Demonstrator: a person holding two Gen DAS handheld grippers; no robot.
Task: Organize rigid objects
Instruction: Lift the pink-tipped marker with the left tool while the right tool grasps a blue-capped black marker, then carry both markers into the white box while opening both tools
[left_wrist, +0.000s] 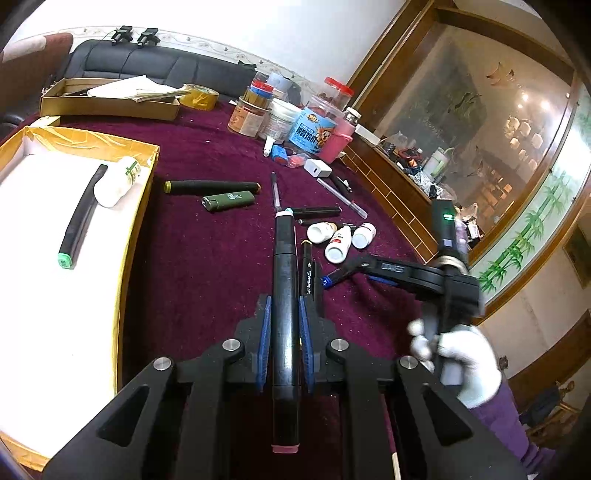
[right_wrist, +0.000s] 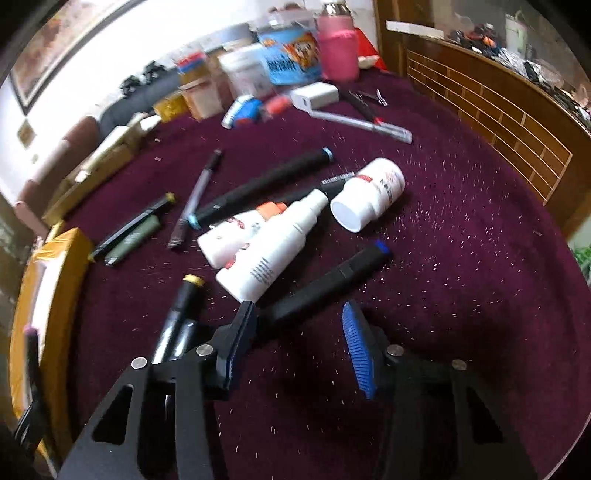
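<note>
My left gripper (left_wrist: 285, 306) is shut on a black marker with pink ends (left_wrist: 284, 251), held lengthwise above the purple cloth. Left of it stands a yellow-rimmed box (left_wrist: 144, 206); inside lie a green-capped black marker (left_wrist: 79, 218) and a white bottle (left_wrist: 116, 181). My right gripper (right_wrist: 299, 343) hangs open low over the cloth. The near end of a blue-capped black marker (right_wrist: 332, 280) lies by its left finger (right_wrist: 240, 339), and the pads do not press it. A gloved hand (left_wrist: 461, 354) holds that right gripper (left_wrist: 354, 273) in the left wrist view.
Three white bottles (right_wrist: 273, 254) lie just beyond the right gripper, with several markers, a pen (right_wrist: 195, 195) and a green lighter (right_wrist: 133, 240) around them. Jars and a pink bottle (right_wrist: 338, 48) crowd the table's far side. A wooden cabinet (right_wrist: 498, 122) borders the right.
</note>
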